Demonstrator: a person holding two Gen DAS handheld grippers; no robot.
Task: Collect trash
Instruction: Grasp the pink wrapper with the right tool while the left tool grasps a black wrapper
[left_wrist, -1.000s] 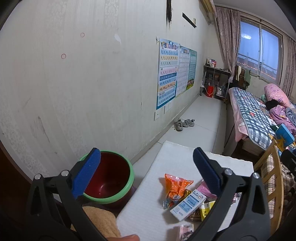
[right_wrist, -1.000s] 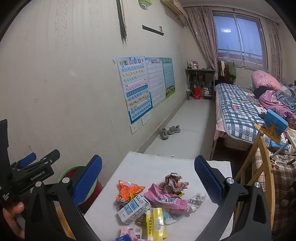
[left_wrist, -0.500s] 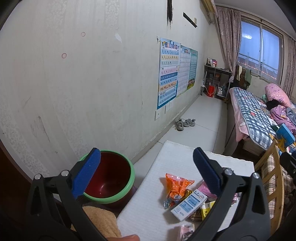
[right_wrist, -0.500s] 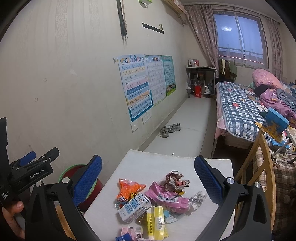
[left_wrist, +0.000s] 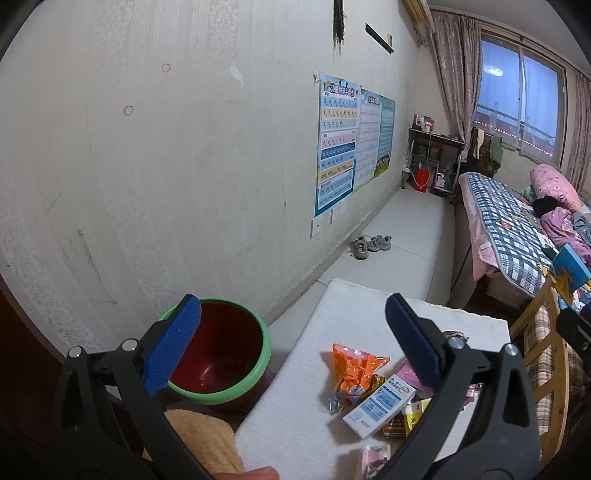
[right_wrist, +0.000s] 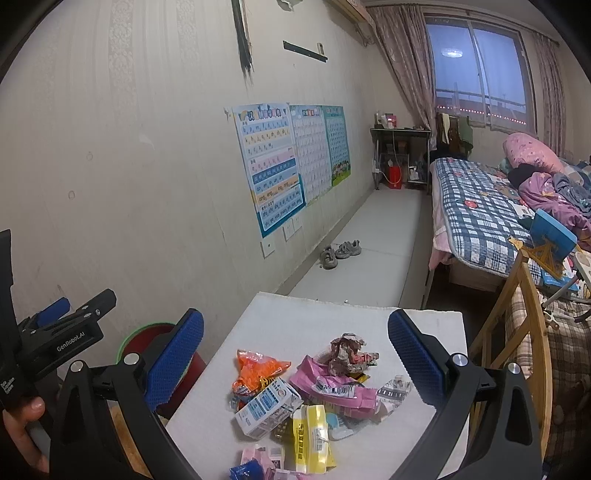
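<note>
Crinkly foil wrappers (right_wrist: 332, 384) and a small carton (right_wrist: 266, 408) litter the white textured surface (right_wrist: 314, 321) beside the round red green-rimmed bin (left_wrist: 218, 354), both claws (left_wrist: 291, 347) (right_wrist: 295, 362) spread empty; only the right view shows what looks like a crumpled wad (right_wrist: 345, 350).

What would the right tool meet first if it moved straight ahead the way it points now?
Probably the trash pile on the white table: the open right tool frames the crumpled wrapper, though depth is unclear.

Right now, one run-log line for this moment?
left gripper: open, empty | right gripper: open, empty | trash: piled on table | bin: left of table
</note>
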